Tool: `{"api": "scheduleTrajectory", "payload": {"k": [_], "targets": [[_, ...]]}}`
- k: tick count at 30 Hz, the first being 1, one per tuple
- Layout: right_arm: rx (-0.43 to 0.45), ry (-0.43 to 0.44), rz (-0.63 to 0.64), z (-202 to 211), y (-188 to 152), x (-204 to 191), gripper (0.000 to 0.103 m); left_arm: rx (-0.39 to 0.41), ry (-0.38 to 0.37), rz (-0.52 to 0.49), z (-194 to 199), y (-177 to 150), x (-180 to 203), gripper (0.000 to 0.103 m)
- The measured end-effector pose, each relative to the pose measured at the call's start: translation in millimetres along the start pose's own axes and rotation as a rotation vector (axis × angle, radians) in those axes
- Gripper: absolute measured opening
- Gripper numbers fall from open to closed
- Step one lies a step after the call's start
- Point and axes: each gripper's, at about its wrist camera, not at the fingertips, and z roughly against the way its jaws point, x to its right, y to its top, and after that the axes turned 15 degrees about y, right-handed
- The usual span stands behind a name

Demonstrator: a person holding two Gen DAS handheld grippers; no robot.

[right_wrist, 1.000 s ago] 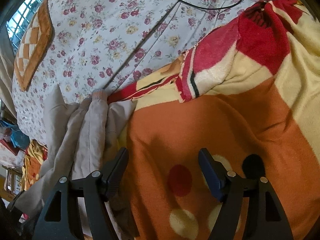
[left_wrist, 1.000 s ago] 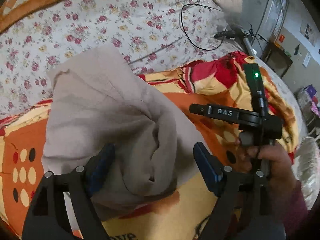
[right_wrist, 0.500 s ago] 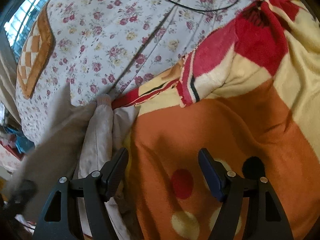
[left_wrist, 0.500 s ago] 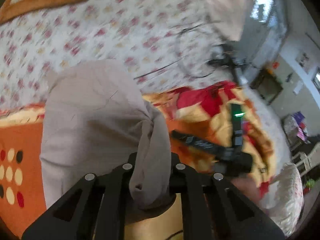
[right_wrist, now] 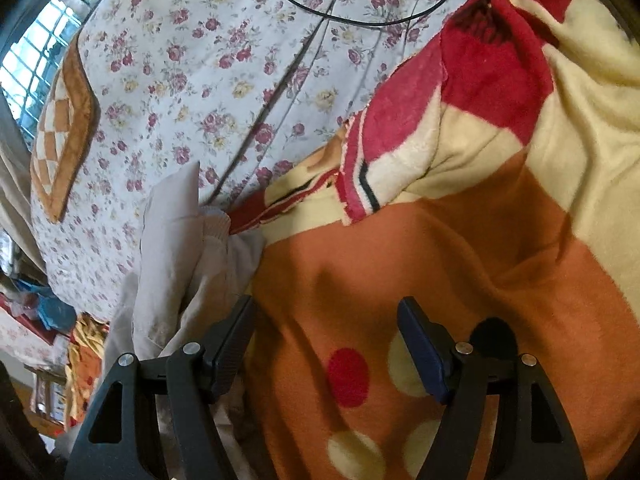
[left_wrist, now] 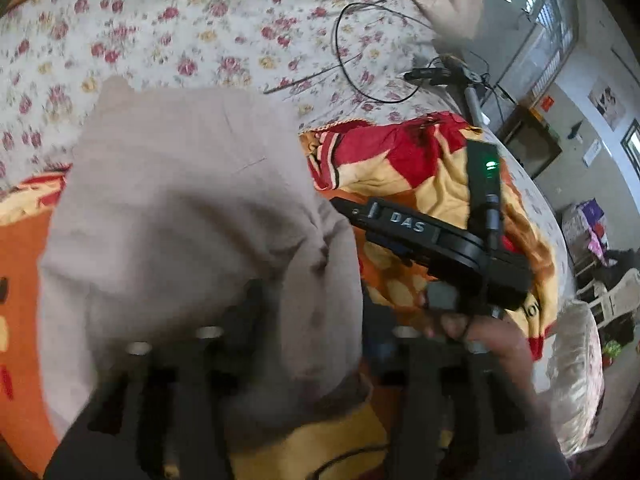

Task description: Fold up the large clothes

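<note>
A large beige garment (left_wrist: 180, 220) lies folded on the orange, red and cream blanket (left_wrist: 424, 176). In the left wrist view a bunched fold of it rises between my left gripper's (left_wrist: 312, 320) blurred fingers, which stand apart around it. The right gripper's body (left_wrist: 440, 240), marked DAS, shows to the right of the garment. In the right wrist view my right gripper (right_wrist: 324, 340) is open and empty over the blanket (right_wrist: 440, 264), with the garment (right_wrist: 176, 248) and its ribbed cuff just left of its left finger (right_wrist: 228, 344).
A floral bedsheet (left_wrist: 200, 32) covers the bed beyond the blanket. A black cable (left_wrist: 360, 60) loops on it. An orange checked cushion (right_wrist: 60, 132) lies at the far left. A cream pillow (left_wrist: 576, 368) sits at the right, and room furniture stands beyond the bed.
My left gripper shut on the garment fold half a second ago and its fingers now stand apart again, blurred by motion. The right gripper stays open and has barely moved.
</note>
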Motion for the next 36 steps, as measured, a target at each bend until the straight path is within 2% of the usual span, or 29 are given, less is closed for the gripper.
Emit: {"api": "scheduleTrajectory", "payload": {"k": [1,3,5,7,9,11,14,17,20,22,24,25,27,30,32,34,36], "targets": [[0.003,0.014,-0.007,1,-1,0,0.074,0.022,0.0,-0.002,10,0,-5,0.068],[0.009,0.041,-0.022,4,-3,1,0.074,0.082,0.02,-0.004,31,-2,-20,0.071],[0.018,0.07,-0.039,8,-4,1,0.076,0.13,0.069,0.017,49,-7,-45,0.08],[0.027,0.112,-0.055,10,-5,0,0.079,0.155,0.137,0.063,53,-12,-67,0.082],[0.024,0.17,-0.076,8,-6,-3,0.08,0.119,0.226,0.108,43,-16,-93,0.082],[0.002,0.21,-0.086,3,-6,-9,0.08,0.082,0.263,0.138,33,-21,-111,0.082],[-0.001,0.224,-0.057,-2,0,-23,0.08,0.024,0.224,0.22,15,-28,-132,0.082],[-0.004,0.224,0.001,-11,14,-39,0.08,-0.004,0.216,0.23,2,-36,-135,0.082],[-0.105,0.23,0.085,-40,31,-59,0.08,-0.028,0.228,0.225,-12,-49,-130,0.082],[-0.165,0.223,0.141,-56,35,-70,0.074,-0.038,0.216,0.228,-16,-57,-129,0.082],[-0.195,0.188,0.231,-71,34,-87,0.031,-0.038,0.209,0.242,-15,-61,-129,0.082],[-0.2,0.161,0.287,-75,33,-96,0.027,-0.039,0.21,0.247,-15,-61,-130,0.082],[-0.199,0.173,0.357,-81,32,-111,0.014,-0.038,0.224,0.249,-12,-59,-130,0.082],[-0.147,0.23,0.426,-79,36,-127,0.01,-0.025,0.235,0.242,-10,-58,-129,0.082],[-0.151,0.165,0.427,-91,40,-122,0.009,-0.029,0.228,0.242,-14,-57,-130,0.082],[-0.19,0.035,0.411,-111,37,-102,0.009,-0.039,0.21,0.249,-18,-56,-130,0.083],[-0.213,0.025,0.38,-119,31,-82,0.009,-0.044,0.21,0.243,-20,-55,-128,0.083]]}}
